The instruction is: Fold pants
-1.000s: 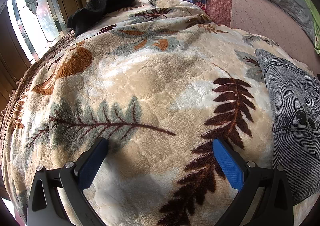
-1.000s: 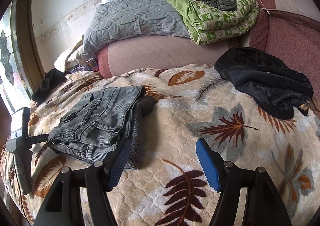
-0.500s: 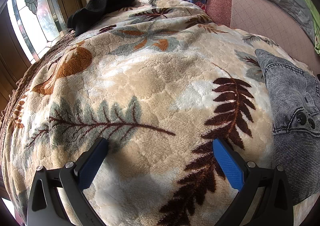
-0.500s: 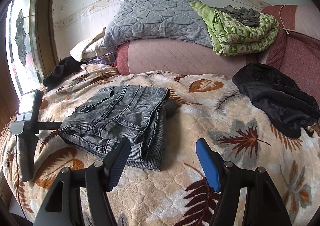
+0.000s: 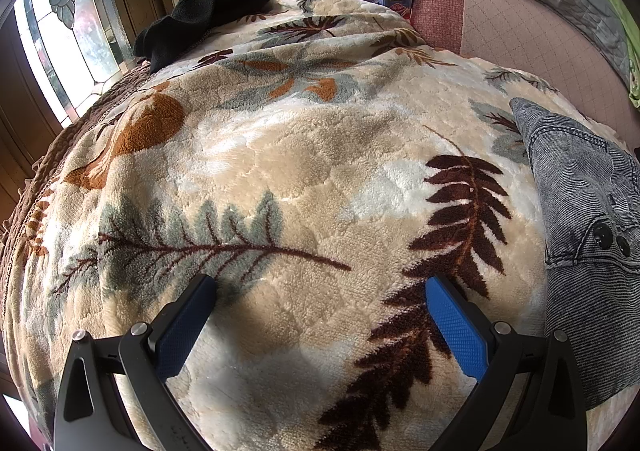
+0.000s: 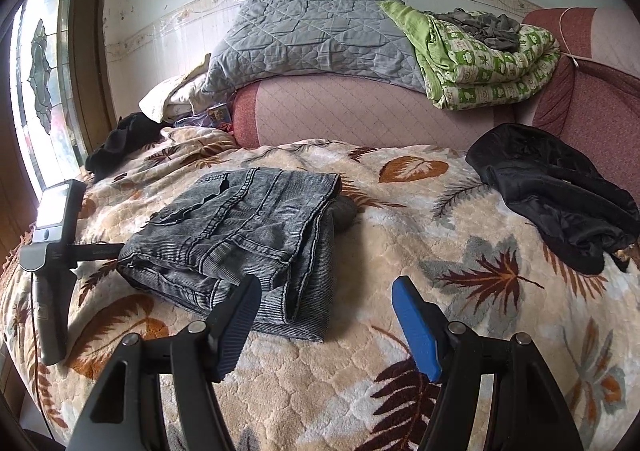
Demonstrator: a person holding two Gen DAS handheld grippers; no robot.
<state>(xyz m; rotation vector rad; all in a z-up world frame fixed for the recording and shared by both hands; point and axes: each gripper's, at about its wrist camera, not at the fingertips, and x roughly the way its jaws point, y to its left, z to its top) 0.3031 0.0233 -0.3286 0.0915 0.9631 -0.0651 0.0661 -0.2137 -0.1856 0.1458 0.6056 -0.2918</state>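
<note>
Right claw point(image 6: 326, 297), further right of pants point(image 6: 240, 235)

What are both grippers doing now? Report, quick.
Left gripper: open, empty, over the blanket.
Right gripper: open, empty, beside the folded pants.

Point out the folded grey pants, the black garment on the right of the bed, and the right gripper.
folded grey pants point(image 6: 240, 235): right wrist view, on the top layer.
black garment point(image 6: 560, 191): right wrist view, on its crumpled middle.
right gripper point(image 6: 326, 305): right wrist view, midway between its open fingertips.

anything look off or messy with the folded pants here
Mostly tidy: the grey pants lie folded on the leaf blanket, but a dark bit of fabric pokes out beyond the right edge, so the fold isn't clean there.
</note>
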